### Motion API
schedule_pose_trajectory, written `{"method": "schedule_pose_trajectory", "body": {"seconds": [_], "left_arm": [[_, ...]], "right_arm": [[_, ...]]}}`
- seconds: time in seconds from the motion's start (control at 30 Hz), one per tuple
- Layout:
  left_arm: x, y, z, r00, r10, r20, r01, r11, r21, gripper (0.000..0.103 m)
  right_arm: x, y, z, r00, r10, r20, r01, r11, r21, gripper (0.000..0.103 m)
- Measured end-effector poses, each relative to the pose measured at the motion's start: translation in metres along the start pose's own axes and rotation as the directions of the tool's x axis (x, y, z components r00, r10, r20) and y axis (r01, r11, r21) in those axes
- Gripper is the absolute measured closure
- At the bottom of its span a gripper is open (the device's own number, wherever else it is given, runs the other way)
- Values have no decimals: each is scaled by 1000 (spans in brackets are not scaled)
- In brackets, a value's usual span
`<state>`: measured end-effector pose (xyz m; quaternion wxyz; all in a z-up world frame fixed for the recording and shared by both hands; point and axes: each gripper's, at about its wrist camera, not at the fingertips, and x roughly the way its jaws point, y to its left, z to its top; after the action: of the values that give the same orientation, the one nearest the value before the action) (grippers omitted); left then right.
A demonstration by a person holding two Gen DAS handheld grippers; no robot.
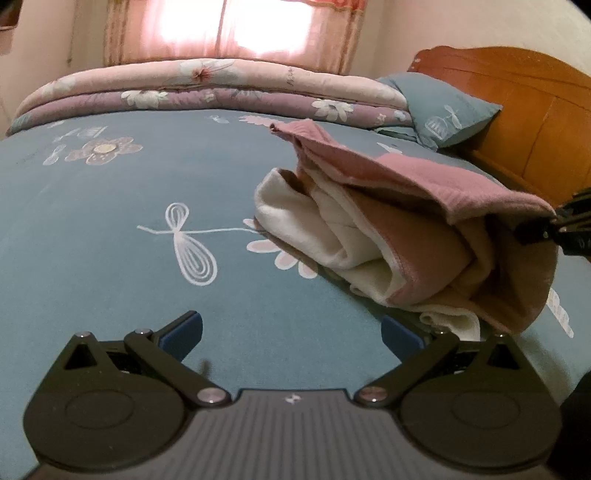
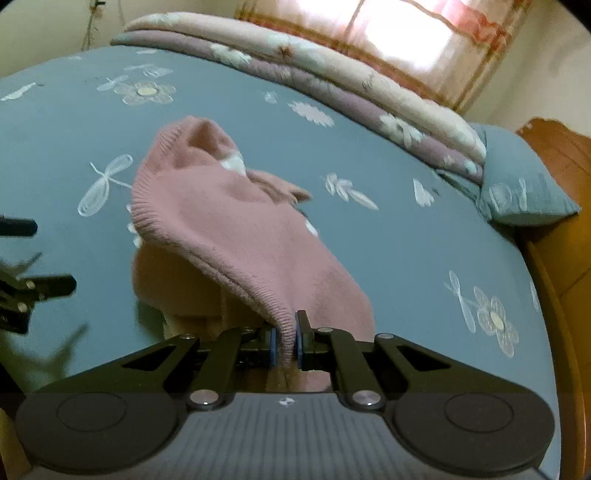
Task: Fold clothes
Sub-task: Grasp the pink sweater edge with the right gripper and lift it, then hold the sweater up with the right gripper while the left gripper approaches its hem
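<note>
A big bed filled most of the room. Its sheet was blue-grey, with white dragonflies and pale flowers drawn on it. At the far side lay a thick quilt, folded over, pink on top and purple below (it had white flowers too). Beside it sat a blue pillow, right against a wooden headboard that was orange-brown and shiny. Behind the quilt hung a pink curtain. Bright light came through the middle of it, so the window glowed almost white. The walls were plain and pale, a bit creamy.
</note>
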<state>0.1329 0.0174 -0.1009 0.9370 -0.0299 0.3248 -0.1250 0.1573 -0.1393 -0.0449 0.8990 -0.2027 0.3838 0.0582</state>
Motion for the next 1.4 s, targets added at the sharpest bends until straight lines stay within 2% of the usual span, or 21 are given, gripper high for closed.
{"method": "schedule_pose_trajectory", "body": {"seconds": [0.1, 0.13, 0.23, 0.27, 0.4, 0.5, 0.6, 0.67, 0.73, 0.83, 0.87, 0.97, 1.07, 1.2, 1.3, 1.4], "left_arm": [[3, 0, 8, 999, -40, -14, 41, 997, 60, 1], [4, 3, 12, 998, -58, -17, 59, 996, 65, 1], [6, 10, 23, 993, -110, -30, 112, 992, 65, 1], [7, 13, 27, 992, -121, -39, 123, 990, 63, 1], [11, 16, 32, 994, -89, -58, 96, 988, 120, 1], [10, 13, 32, 995, -88, -42, 94, 980, 177, 1], [7, 7, 29, 994, -109, -6, 108, 964, 244, 1], [5, 2, 25, 993, -115, 25, 103, 951, 293, 1], [5, -3, 21, 992, -120, 43, 97, 930, 355, 1], [9, -10, 18, 992, -119, 43, 90, 903, 420, 1], [9, -11, 18, 992, -121, 45, 91, 901, 424, 1], [13, -10, 21, 991, -128, 38, 101, 904, 416, 1], [16, -11, 27, 990, -138, 42, 110, 911, 398, 1], [21, -16, 32, 988, -134, 82, 84, 890, 449, 1], [24, -20, 40, 981, -144, 130, 61, 865, 498, 1], [32, -18, 63, 975, -197, 107, 124, 871, 476, 1]], "right_arm": [[-1, 5, 3, 1000, 6, 21, -5, 1000, -30, 87], [-2, 8, 4, 999, 9, 33, -8, 999, -42, 82], [-5, 20, 10, 997, -4, 83, 12, 995, -100, 55], [-5, 25, 13, 995, -1, 102, 14, 992, -126, 55], [3, 43, 22, 992, 7, 125, 21, 976, -217, 55], [12, 58, 25, 986, -44, 161, 91, 950, -299, 55], [16, 74, 25, 970, -82, 228, 165, 911, -377, 58], [15, 78, 24, 967, -83, 239, 175, 900, -399, 87], [9, 72, 25, 974, -51, 219, 130, 923, -364, 91], [-6, 51, 23, 973, -62, 220, 126, 949, -290, 91], [-11, 43, 20, 967, -96, 235, 158, 952, -262, 91], [-15, 16, 11, 955, -209, 211, 251, 948, -196, 91], [-14, -15, -1, 957, -252, 144, 268, 958, -100, 91], [-21, -36, -22, 970, -207, 124, 209, 978, 0, 91], [-22, -33, -37, 980, -157, 121, 154, 987, 32, 91], [-21, -24, -48, 985, -120, 127, 118, 993, 24, 91]]}}
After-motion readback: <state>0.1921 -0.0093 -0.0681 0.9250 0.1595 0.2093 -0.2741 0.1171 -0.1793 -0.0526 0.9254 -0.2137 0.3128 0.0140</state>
